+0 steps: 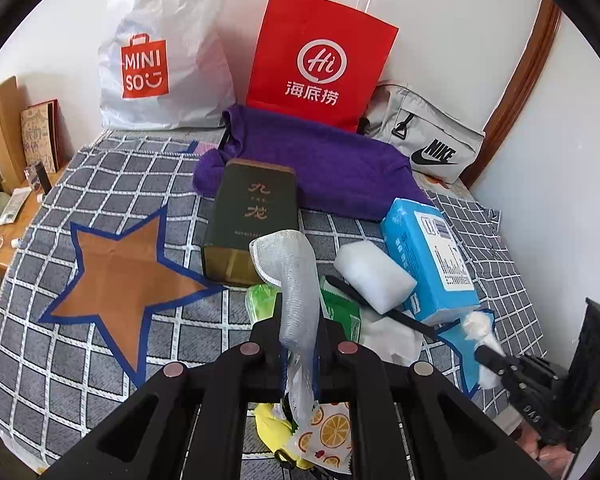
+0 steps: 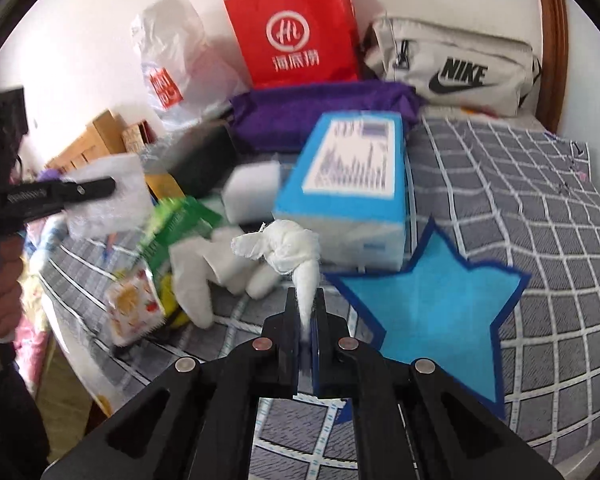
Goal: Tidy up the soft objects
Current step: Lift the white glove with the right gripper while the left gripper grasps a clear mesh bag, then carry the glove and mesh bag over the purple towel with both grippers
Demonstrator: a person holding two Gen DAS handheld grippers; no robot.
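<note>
My left gripper (image 1: 300, 320) is shut on a translucent foam net sleeve (image 1: 292, 276) and holds it above the checked cloth; it also shows in the right wrist view (image 2: 104, 196). My right gripper (image 2: 305, 300) is shut on a crumpled white cloth wad (image 2: 288, 248), lifted over the edge of the blue star patch (image 2: 440, 312). That wad shows in the left wrist view (image 1: 480, 328). An orange star patch (image 1: 124, 280) lies left. A white glove (image 2: 204, 276), white sponge (image 1: 374, 276), green packet (image 1: 340, 308) and fruit-print packet (image 1: 328, 432) lie between.
A blue tissue pack (image 1: 428, 256), a dark green box (image 1: 252, 216) and a purple towel (image 1: 320, 164) sit behind. A Miniso bag (image 1: 160, 60), red paper bag (image 1: 320, 56) and grey Nike bag (image 1: 424, 136) stand against the wall. A wooden bedside stand (image 1: 16, 224) is left.
</note>
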